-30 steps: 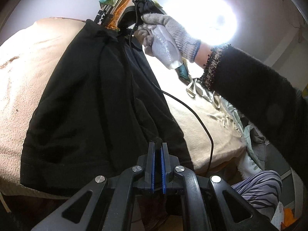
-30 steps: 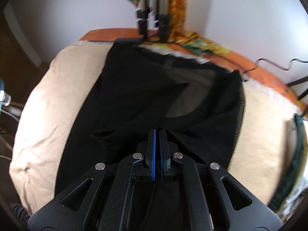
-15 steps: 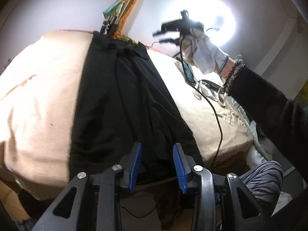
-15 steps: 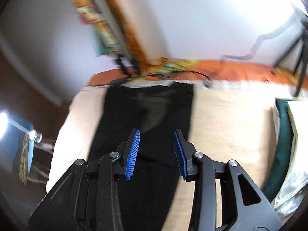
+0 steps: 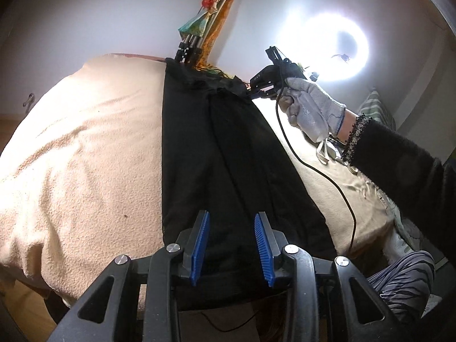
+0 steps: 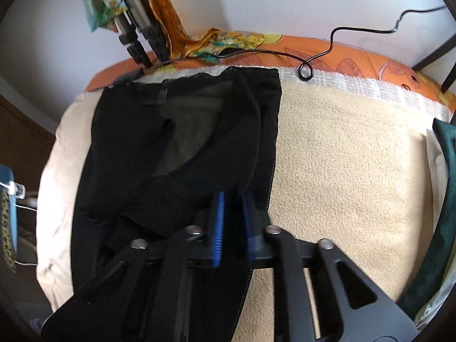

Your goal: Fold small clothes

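Note:
A black garment (image 5: 222,154) lies folded lengthwise into a long strip on the beige towel-covered table (image 5: 85,148). My left gripper (image 5: 231,219) is open, just above the strip's near end. In the right wrist view the same garment (image 6: 185,142) lies flat, and my right gripper (image 6: 233,199) is open over its right edge, with blue pads on either side of a fold of cloth. The right gripper also shows in the left wrist view (image 5: 270,78), held in a gloved hand at the garment's far end.
A tripod with colourful cloth (image 6: 136,28) stands at the table's far edge on an orange sheet (image 6: 342,57). A black cable (image 6: 327,54) loops there. A dark green cloth (image 6: 444,199) lies at the right. A ring light (image 5: 327,48) glares behind.
Both grippers opened and let go of the garment, which now lies as a narrow strip. The right gripper came back down to the garment's far right edge.

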### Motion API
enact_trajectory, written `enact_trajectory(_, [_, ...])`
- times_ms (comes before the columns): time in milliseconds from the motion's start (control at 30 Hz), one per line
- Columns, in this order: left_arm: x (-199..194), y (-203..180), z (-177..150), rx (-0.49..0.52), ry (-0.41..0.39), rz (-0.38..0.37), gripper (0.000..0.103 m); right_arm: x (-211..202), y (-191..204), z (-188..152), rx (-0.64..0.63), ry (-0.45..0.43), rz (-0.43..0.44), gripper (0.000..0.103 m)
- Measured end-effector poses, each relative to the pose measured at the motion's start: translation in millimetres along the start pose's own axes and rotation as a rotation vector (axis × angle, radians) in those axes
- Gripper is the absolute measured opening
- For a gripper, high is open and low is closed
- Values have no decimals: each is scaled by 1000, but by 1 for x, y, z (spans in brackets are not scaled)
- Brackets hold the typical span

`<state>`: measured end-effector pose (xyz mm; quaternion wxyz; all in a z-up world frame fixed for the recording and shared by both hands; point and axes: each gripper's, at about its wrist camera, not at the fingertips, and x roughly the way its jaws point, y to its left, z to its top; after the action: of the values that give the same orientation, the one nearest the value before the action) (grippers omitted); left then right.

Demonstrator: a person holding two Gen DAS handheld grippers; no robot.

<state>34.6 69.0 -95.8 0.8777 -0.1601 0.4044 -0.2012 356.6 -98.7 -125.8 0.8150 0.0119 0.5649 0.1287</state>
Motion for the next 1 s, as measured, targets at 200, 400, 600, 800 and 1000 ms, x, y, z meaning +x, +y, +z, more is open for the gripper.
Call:
enact_trajectory(200, [-2,1,-2,-11,-7,-3,31,-13,8,5,18,-39,59,3])
enact_trajectory(400, [-2,9,-2,-39,-14,-1,31,-13,40,29,31,-78,133,3])
enact_trajectory(600, [-4,15,0,-54,-26,13,31,16,60,56,52,-55,148,3])
enact_trajectory(800, [-10,21,3,-64,-46,39,31,24,50,59,126,-38,228,11])
enact_trajectory(1000, [-17,20,2,-44,-53,54,32,-52,27,33,111,-166,275,33])
